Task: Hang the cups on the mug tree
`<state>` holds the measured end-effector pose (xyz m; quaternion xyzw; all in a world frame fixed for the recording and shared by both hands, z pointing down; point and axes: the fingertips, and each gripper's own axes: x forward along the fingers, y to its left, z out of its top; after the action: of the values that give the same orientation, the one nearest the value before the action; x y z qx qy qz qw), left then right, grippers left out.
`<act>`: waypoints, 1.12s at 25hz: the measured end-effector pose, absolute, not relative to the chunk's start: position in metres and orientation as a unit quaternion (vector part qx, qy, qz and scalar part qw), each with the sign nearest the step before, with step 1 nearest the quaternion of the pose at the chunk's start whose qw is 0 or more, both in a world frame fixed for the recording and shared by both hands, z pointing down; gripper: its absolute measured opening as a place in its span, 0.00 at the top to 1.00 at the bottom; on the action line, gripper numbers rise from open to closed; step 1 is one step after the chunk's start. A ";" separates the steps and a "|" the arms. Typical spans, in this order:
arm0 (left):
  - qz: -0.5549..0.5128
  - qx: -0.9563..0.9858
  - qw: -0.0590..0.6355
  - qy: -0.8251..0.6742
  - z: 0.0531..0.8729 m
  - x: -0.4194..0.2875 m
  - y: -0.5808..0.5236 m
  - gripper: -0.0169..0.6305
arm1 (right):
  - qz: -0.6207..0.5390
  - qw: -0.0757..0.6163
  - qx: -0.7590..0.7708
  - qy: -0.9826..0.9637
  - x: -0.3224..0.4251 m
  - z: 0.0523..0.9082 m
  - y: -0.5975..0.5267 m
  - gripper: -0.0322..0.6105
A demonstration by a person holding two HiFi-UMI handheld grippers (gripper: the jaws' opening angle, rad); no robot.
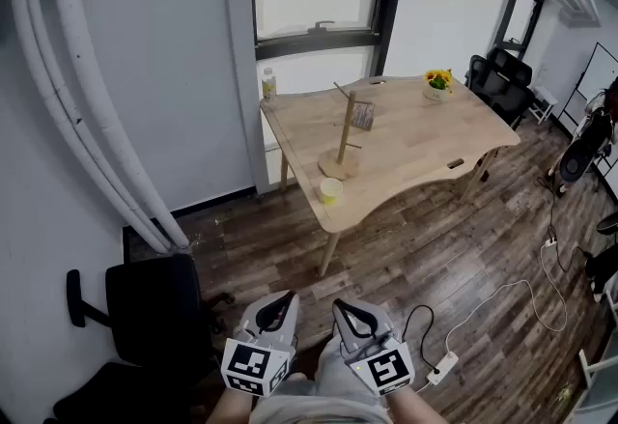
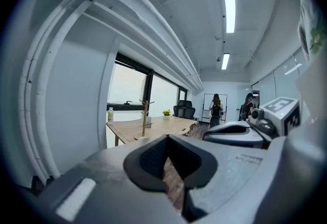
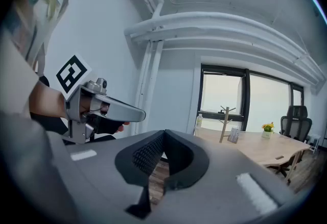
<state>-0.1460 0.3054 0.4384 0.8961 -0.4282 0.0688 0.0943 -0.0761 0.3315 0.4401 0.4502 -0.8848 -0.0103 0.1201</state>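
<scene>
Left gripper (image 1: pixel 286 299): held low, close to the person's body; fingers (image 2: pixel 151 158) pressed together with nothing between them.
Right gripper (image 1: pixel 342 310): just beside the left one, also low; fingers (image 3: pixel 149 154) pressed together and empty.
Table (image 1: pixel 425 137): pale wood with a wavy near edge, its far side by the window, well apart from both grippers.
Open room: bare plank floor lies between the grippers and the table. A black chair (image 1: pixel 145 316) stands at the left, and a power strip (image 1: pixel 442 369) with its cable lies at the right.
Mug tree (image 1: pixel 345 132): on the left half of the table, set back from the near edge. Its post is upright, so the long axis is vertical, and thin pegs slant upward from it. No cup hangs on it.
Cup (image 1: pixel 330 189): yellow, upright with its mouth up, close to the table's near edge and just in front of the mug tree's round base. Its handle side cannot be made out.
Far edge: a bottle (image 1: pixel 268 83) stands at the left corner and a flower pot (image 1: pixel 438 82) toward the right.
</scene>
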 end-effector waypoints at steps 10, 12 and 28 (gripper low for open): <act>0.121 0.903 0.050 -0.408 0.448 -0.112 0.249 0.97 | -0.054 0.131 0.435 -0.889 -0.057 0.436 0.271 0.91; 0.126 0.905 0.049 -0.403 0.448 -0.105 0.234 0.97 | -0.056 0.133 0.426 -0.893 -0.053 0.434 0.254 0.89; 0.128 0.885 0.072 -0.443 0.457 -0.072 0.111 0.97 | -0.102 0.189 0.367 -0.905 -0.007 0.445 0.113 0.70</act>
<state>-0.0723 0.1107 0.4567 0.8847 -0.4425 0.1281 0.0716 -0.0075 0.1129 0.4451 0.3666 -0.9053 -0.1024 0.1886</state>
